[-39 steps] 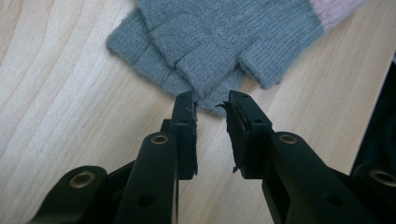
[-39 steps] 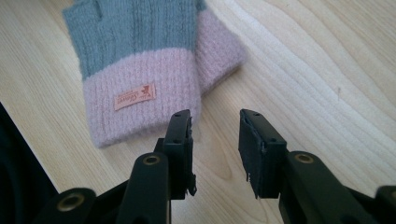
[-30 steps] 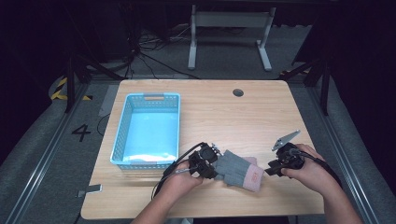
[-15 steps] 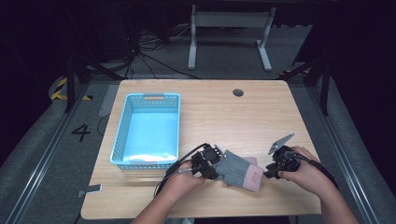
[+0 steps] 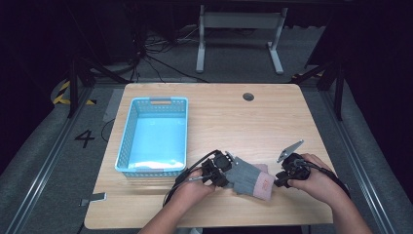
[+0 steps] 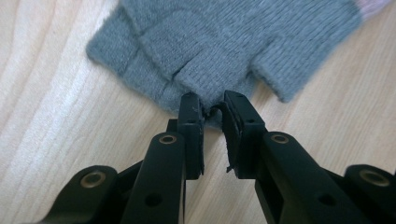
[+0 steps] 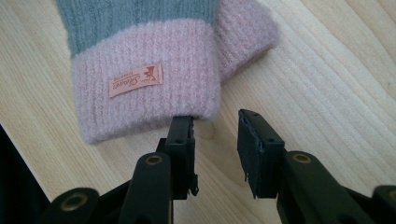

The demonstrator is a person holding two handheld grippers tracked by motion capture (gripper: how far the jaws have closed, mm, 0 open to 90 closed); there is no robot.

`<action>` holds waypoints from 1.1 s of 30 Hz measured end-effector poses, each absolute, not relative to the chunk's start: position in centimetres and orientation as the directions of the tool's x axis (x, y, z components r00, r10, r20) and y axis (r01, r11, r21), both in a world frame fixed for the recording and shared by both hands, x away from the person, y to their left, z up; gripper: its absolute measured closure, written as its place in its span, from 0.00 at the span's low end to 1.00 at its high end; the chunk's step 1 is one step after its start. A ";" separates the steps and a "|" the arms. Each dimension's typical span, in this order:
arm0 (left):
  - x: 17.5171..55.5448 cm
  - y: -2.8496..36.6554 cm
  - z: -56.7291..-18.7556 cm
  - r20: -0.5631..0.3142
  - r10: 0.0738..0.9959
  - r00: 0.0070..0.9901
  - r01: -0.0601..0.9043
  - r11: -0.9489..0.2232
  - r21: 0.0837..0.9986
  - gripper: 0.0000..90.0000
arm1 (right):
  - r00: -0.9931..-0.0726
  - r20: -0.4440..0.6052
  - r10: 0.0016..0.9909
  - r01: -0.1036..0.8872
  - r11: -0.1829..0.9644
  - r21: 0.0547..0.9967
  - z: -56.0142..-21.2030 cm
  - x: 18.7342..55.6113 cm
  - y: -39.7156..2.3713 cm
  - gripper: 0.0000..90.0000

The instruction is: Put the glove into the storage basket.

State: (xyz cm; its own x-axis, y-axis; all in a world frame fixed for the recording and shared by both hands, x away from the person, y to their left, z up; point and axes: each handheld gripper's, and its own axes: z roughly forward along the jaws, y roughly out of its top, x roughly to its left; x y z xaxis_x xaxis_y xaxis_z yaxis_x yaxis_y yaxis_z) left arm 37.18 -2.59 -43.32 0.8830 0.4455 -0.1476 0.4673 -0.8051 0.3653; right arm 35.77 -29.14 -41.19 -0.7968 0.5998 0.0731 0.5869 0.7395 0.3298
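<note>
A grey knitted fingerless glove (image 5: 248, 178) with a pink cuff lies flat near the table's front edge. Its finger end (image 6: 224, 37) points toward my left gripper (image 5: 225, 171). That gripper (image 6: 212, 105) is shut on the tip of one grey finger stub, with a pinch of knit between the jaws. My right gripper (image 5: 278, 181) is at the cuff end. It stands open (image 7: 215, 122), its left jaw touching the edge of the pink cuff (image 7: 140, 84), which carries an orange label. Bare wood shows between its jaws.
A light blue plastic basket (image 5: 127, 136) sits at the table's left, just behind my left hand. The wooden table (image 5: 234, 122) has a round cable hole (image 5: 248, 96) at the back. A metal stand's legs and cables lie on the floor beyond.
My right gripper has moved down and left, in toward the pink cuff. The left gripper and the glove have barely shifted.
</note>
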 end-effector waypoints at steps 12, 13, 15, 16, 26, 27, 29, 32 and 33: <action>36.7 -2.8 -42.6 -0.108 0.454 0.884 0.459 -0.802 0.383 0.97 | -0.822 0.058 0.566 0.550 0.764 0.336 -40.9 35.6 -28.2 0.88; 36.7 -2.8 -42.6 -0.109 0.455 0.884 0.459 -0.801 0.385 0.97 | -0.823 0.056 0.565 0.549 0.766 0.335 -40.9 35.6 -28.2 0.89; 36.6 -2.8 -42.4 -0.107 0.453 0.885 0.457 -0.800 0.388 0.97 | -0.816 0.059 0.574 0.558 0.758 0.339 -40.8 35.5 -28.2 0.92; 36.6 -2.8 -42.4 -0.107 0.453 0.885 0.456 -0.799 0.391 0.97 | -0.816 0.060 0.575 0.559 0.757 0.339 -40.8 35.5 -28.2 0.92; 35.7 -2.5 -40.7 -0.093 0.441 0.893 0.437 -0.794 0.424 0.98 | -0.798 0.059 0.600 0.574 0.727 0.378 -39.5 35.3 -28.3 0.95; 35.6 -2.4 -40.5 -0.094 0.444 0.891 0.439 -0.789 0.429 0.98 | -0.799 0.057 0.599 0.572 0.726 0.383 -39.4 35.4 -28.3 0.95; 35.4 -2.1 -40.2 -0.093 0.445 0.891 0.438 -0.786 0.436 0.98 | -0.798 0.061 0.600 0.572 0.721 0.392 -39.1 35.5 -28.4 0.95; 35.0 -1.8 -39.8 -0.092 0.450 0.888 0.441 -0.780 0.444 0.98 | -0.800 0.059 0.598 0.567 0.718 0.405 -38.8 35.8 -28.3 0.95; 34.9 -1.7 -39.7 -0.089 0.451 0.888 0.441 -0.779 0.446 0.98 | -0.800 0.060 0.597 0.566 0.716 0.409 -38.8 35.9 -28.3 0.95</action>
State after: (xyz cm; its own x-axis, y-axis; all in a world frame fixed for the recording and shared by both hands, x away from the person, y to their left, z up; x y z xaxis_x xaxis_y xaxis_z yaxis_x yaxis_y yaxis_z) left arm 34.94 -1.67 -39.67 0.8880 0.4512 -0.0888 0.4405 -0.7792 0.4459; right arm 35.85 -28.27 -38.78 -0.7997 0.5975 0.0596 0.5655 0.7161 0.4090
